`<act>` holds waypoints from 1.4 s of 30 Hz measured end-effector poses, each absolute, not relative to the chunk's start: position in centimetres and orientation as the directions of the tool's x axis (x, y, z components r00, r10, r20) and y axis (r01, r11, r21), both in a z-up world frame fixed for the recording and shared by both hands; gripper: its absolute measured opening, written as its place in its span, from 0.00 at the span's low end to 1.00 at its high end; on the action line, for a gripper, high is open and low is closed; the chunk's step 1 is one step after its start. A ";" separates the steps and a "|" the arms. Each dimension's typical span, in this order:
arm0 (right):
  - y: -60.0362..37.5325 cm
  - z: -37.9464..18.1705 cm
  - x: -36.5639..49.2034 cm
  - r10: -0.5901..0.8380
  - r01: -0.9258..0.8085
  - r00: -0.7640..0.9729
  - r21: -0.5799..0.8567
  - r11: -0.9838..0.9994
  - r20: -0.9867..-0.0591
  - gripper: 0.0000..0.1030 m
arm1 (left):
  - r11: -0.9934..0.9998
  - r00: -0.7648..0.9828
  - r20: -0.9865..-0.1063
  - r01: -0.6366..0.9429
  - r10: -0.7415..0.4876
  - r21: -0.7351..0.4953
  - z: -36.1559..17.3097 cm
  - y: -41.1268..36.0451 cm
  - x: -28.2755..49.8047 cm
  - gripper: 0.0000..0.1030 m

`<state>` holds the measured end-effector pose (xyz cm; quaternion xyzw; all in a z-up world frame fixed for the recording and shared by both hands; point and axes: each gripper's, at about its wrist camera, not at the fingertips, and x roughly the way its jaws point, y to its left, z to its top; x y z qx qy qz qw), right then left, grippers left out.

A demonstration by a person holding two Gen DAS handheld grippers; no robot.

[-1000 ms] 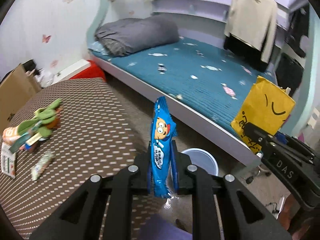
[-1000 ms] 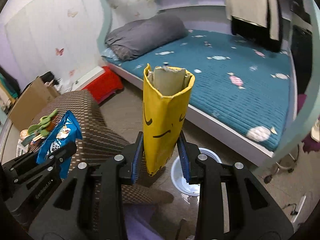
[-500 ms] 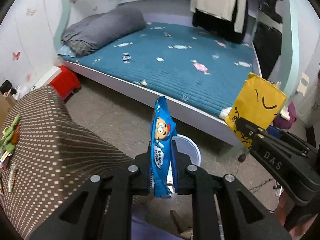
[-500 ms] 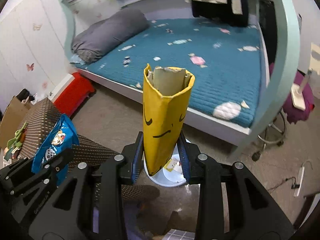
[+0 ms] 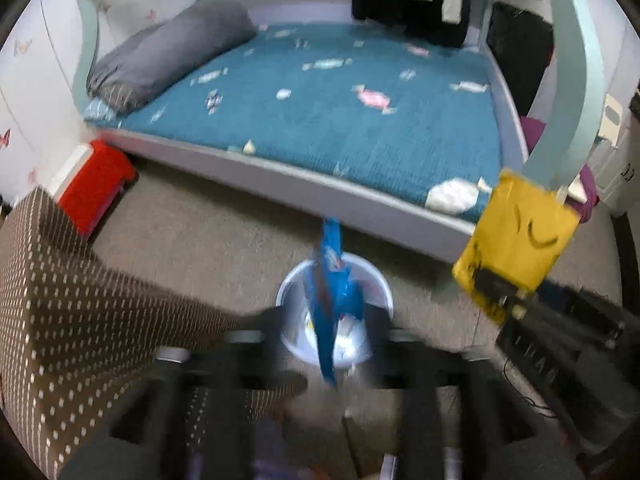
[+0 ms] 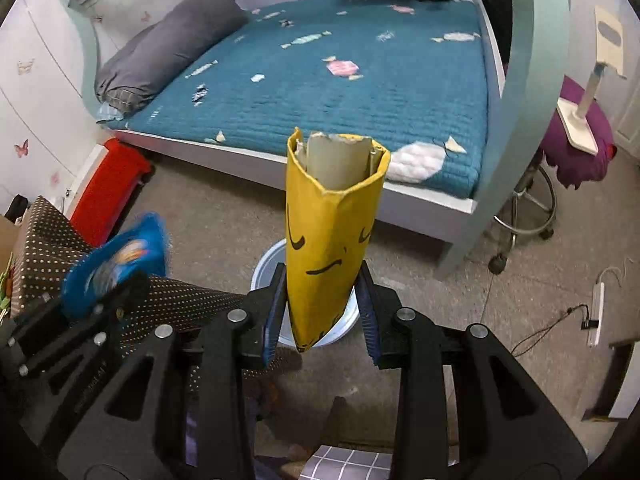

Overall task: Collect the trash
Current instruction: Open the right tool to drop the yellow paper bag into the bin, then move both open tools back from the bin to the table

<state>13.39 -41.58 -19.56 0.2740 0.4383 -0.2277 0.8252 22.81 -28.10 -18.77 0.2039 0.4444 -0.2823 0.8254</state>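
In the left wrist view, blurred throughout, the left hand-held gripper [image 5: 326, 332] had just been opening its jaws, which stood wide apart, and the glossy blue snack wrapper [image 5: 332, 292], a thin crinkled foil strip seen edge-on, hung between them with neither side pressing it, directly over the round, pale blue bin [image 5: 376, 284] on the speckled grey floor [image 5: 208, 236]. At near left ran the worktop [image 5: 80, 312], draped in brown cloth with rows of small white dots. Beyond the floor stood a bed [image 5: 320, 112] with a quilted teal cover printed with sweets, a rolled grey duvet [image 5: 168, 56] at its far left and a red box [image 5: 96, 184] beside its near left corner. At right, the yellow paper bag [image 5: 520, 236], flat-sided with black marks, stood in the right hand-held gripper, whose black body showed only as a dark blur. In the right wrist view, the right hand-held gripper [image 6: 322, 312] was partly closed, its blue-padded jaws clamping the lower end of the yellow paper bag [image 6: 332, 240], a creased, tapering sleeve with a torn open top and greyish card inside; it blocked much of the bin [image 6: 268, 264] behind it. At near left, the blue snack wrapper [image 6: 116, 264] showed as a blur at the tip of the left hand-held gripper [image 6: 100, 300]. At right stood a stool [image 6: 576, 152] with a purple cover carrying a white lamp base [image 6: 580, 128], and a white power strip [image 6: 596, 312] lay on the floor [image 6: 460, 300].
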 end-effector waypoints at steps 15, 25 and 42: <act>-39.7 -19.9 17.1 -0.106 0.565 0.498 0.229 0.793 -0.861 0.37 | 0.863 0.477 -0.858 0.499 -0.191 0.086 -20.1 -22.8 27.3 0.85; -38.7 -18.2 18.7 -0.129 0.534 0.537 0.217 0.818 -0.834 0.74 | 0.890 0.495 -0.848 0.451 -0.191 0.063 -18.9 -19.6 28.6 0.85; -38.5 -17.9 15.5 -0.156 0.549 0.509 0.180 0.816 -0.846 0.74 | 0.883 0.495 -0.842 0.466 -0.212 0.051 -17.9 -19.6 26.8 0.85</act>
